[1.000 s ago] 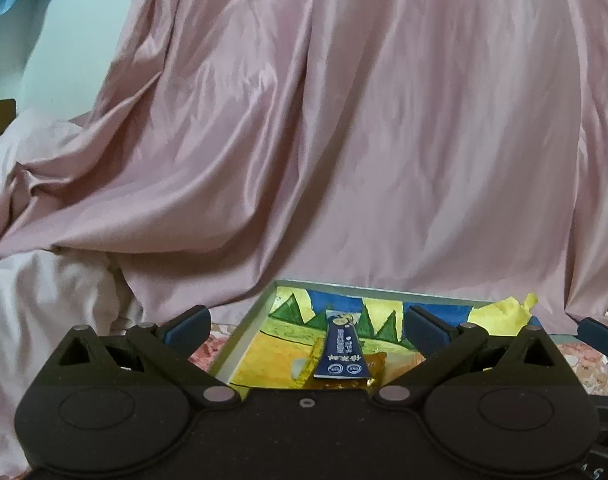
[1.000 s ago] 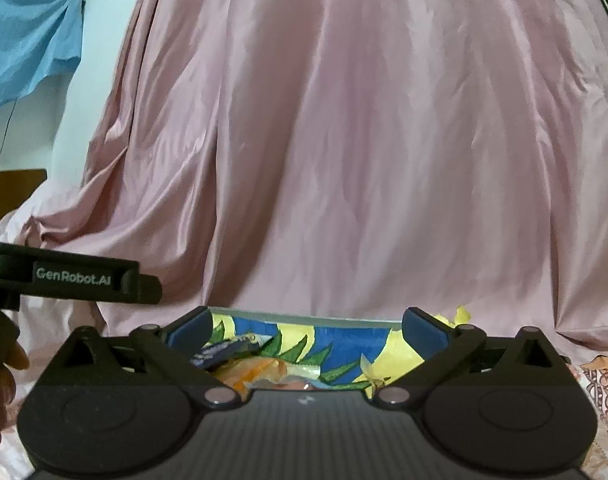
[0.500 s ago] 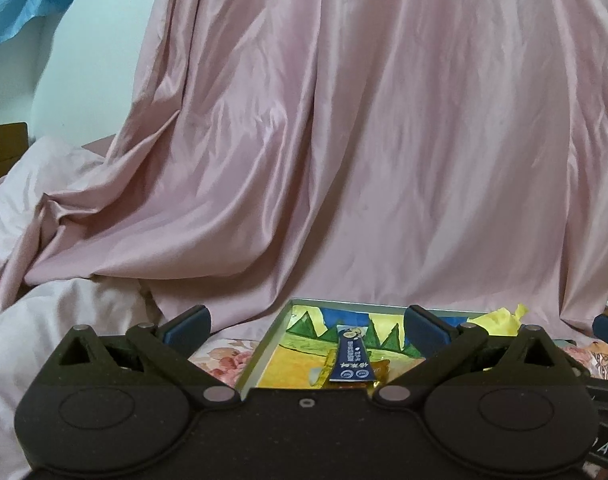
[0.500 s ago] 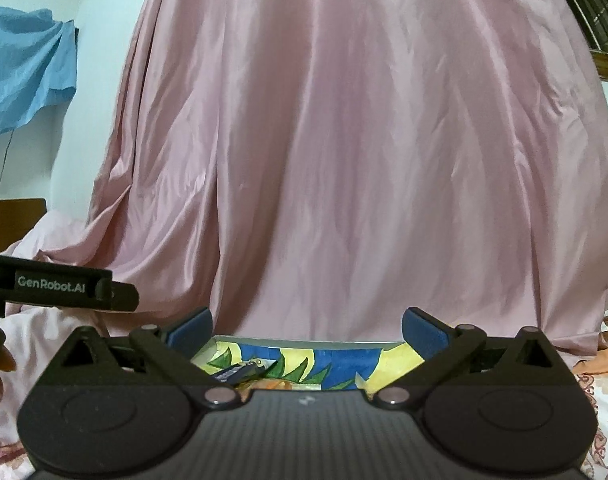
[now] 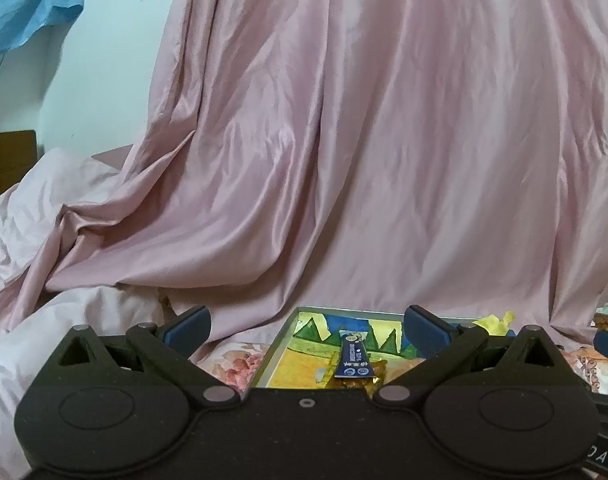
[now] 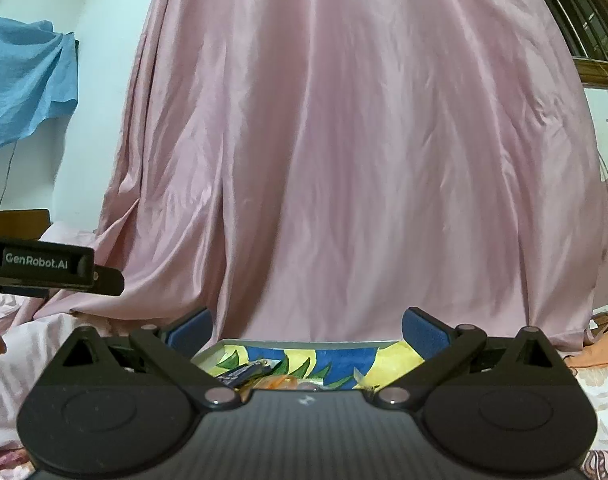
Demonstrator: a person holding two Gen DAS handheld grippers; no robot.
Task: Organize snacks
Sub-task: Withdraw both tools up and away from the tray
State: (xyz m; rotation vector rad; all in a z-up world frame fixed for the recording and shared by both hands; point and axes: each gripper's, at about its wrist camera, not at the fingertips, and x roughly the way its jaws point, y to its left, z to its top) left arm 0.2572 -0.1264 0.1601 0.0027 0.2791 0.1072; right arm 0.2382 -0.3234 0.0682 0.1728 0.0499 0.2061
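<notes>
Left wrist view: left gripper (image 5: pixel 306 322) spread wide, empty, raised level above tray (image 5: pixel 272 354). Blue snack packet (image 5: pixel 354 358) lying flat inside tray, likely already sorted. Right gripper (image 6: pixel 306 326) likewise agape, holding nothing, facing pink drape (image 6: pixel 344 160); probably between picks.

Left gripper (image 5: pixel 306 322): matte black housing, two round discs, triangular cut-outs, silver pivot screws, blue finger pads (image 5: pixel 189 322).
Right gripper (image 6: pixel 306 326): same build, ribbed dark-grey top plate with a small pale logo, possibly a maker's mark. The left unit's side bar reads "GenRobot.AI" in white.
</notes>
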